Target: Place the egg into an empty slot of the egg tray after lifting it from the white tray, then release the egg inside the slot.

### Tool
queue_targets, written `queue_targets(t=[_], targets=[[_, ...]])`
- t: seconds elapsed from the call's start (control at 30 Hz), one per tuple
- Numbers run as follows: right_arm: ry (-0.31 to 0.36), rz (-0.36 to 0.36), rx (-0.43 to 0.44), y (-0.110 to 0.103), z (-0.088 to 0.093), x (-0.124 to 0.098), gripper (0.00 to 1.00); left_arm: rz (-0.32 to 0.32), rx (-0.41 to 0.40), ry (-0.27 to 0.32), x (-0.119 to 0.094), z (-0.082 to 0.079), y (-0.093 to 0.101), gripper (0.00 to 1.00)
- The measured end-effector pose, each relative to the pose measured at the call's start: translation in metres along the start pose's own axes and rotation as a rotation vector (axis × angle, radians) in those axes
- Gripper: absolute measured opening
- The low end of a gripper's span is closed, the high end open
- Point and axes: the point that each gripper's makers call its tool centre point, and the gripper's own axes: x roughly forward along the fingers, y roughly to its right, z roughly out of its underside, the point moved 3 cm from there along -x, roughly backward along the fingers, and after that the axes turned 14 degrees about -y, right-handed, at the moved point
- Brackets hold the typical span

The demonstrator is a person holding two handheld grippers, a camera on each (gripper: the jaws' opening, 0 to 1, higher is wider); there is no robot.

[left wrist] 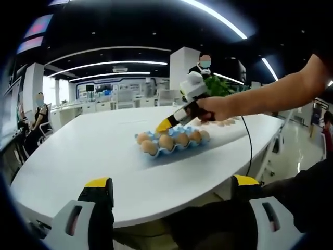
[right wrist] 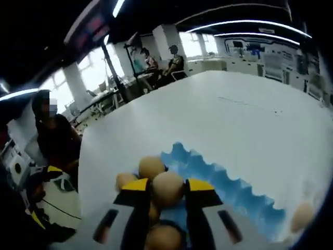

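A blue egg tray (left wrist: pixel 174 148) with several brown eggs (left wrist: pixel 166 141) lies mid-table. My right gripper (left wrist: pixel 163 126), held in a hand, points down over the tray's far left part. In the right gripper view, the right gripper (right wrist: pixel 168 185) is shut on a brown egg (right wrist: pixel 167 189), held just above the egg tray (right wrist: pixel 229 185), where other eggs (right wrist: pixel 151 166) sit in slots on the left. My left gripper (left wrist: pixel 171 182) is open and holds nothing, back at the table's near edge.
More eggs (left wrist: pixel 225 123) lie behind the holding hand, and one egg (right wrist: pixel 303 216) shows beyond the blue tray's right end. The white table (left wrist: pixel 83 151) is broad and curved. People sit at the far left (left wrist: pixel 36 117). A cable (left wrist: pixel 248 146) hangs off the table's right edge.
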Motion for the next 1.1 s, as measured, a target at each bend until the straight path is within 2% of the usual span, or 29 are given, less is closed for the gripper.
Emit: queue_targets(t=[0.1,0.3,0.53,0.7,0.77,0.8,0.9,1.0,1.03,1.1], targets=[[-0.033,0.025,-0.069,-0.001,0.0,0.005,0.26,0.0,-0.002,0.002,-0.001,0.001,0.001,0.95],[-0.039,0.029,-0.057,-0.002,-0.002,0.008,0.24,0.003,-0.003,-0.001,-0.001,0.003,0.002,0.95],[0.039,0.018,-0.084,-0.007,-0.012,-0.004,0.22,0.002,-0.004,-0.001,-0.002,0.004,0.003,0.95],[0.069,0.006,-0.087,-0.002,-0.01,-0.008,0.22,0.003,-0.004,0.001,-0.002,0.004,0.005,0.95],[0.099,-0.012,-0.095,-0.003,-0.009,-0.011,0.22,0.004,-0.002,0.001,-0.002,0.004,0.006,0.95],[0.144,-0.079,-0.067,-0.008,-0.011,-0.019,0.22,0.003,0.001,0.001,-0.002,0.003,0.006,0.95],[0.189,-0.069,-0.069,0.002,-0.007,-0.032,0.22,0.001,0.0,0.002,-0.003,0.004,0.005,0.95],[0.241,-0.095,-0.051,0.01,0.002,-0.05,0.22,0.005,0.001,-0.008,0.0,0.006,0.005,0.95],[0.295,-0.113,-0.033,0.013,0.003,-0.059,0.22,0.005,0.005,-0.011,0.001,0.006,0.005,0.95],[0.334,-0.163,0.024,0.015,0.008,-0.071,0.22,0.006,0.01,-0.005,0.001,0.003,0.005,0.95]])
